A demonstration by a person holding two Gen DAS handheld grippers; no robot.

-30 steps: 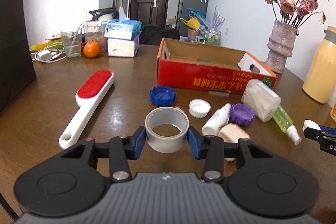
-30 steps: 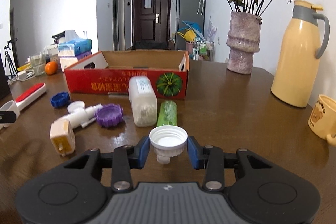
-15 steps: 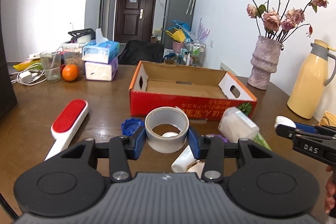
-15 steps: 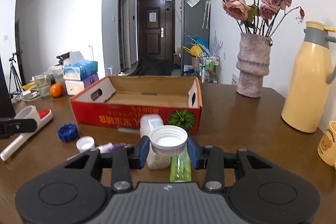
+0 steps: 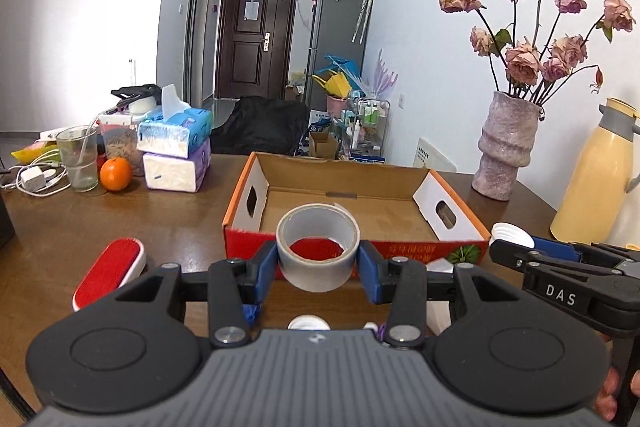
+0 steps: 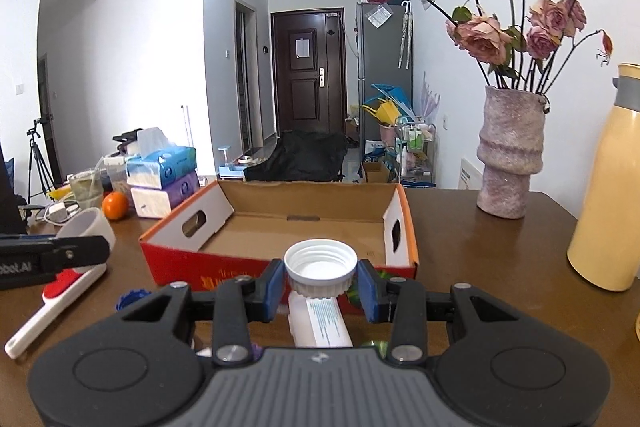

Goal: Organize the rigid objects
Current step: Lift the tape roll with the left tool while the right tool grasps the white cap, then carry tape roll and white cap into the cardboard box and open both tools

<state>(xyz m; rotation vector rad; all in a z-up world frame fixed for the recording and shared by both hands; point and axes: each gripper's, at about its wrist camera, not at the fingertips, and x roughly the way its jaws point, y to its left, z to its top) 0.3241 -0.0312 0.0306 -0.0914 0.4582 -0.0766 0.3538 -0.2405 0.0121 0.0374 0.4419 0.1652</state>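
Note:
My left gripper point(image 5: 318, 267) is shut on a grey roll of tape point(image 5: 318, 263), held above the table just short of the near wall of the open red cardboard box point(image 5: 440, 247). My right gripper point(image 6: 320, 277) is shut on a white screw cap point(image 6: 320, 271), also raised in front of the box point(image 6: 180, 263). In the left wrist view the right gripper and its cap point(image 5: 510, 233) show at the right edge. In the right wrist view the tape roll point(image 6: 86, 225) shows at the left. The box floor lies bare.
A red-and-white lint brush point(image 5: 108, 269) lies left of the box. A white tub point(image 6: 320, 319), a blue cap point(image 6: 128, 299) and small bottles lie under the grippers. Tissue packs point(image 5: 174, 155), an orange point(image 5: 115, 174), a glass, a vase point(image 6: 510, 155) and a yellow thermos point(image 6: 608, 195) stand around.
Both grippers rose off the table and moved forward toward the box, each carrying its object. The loose items on the table slid down under the grippers in view.

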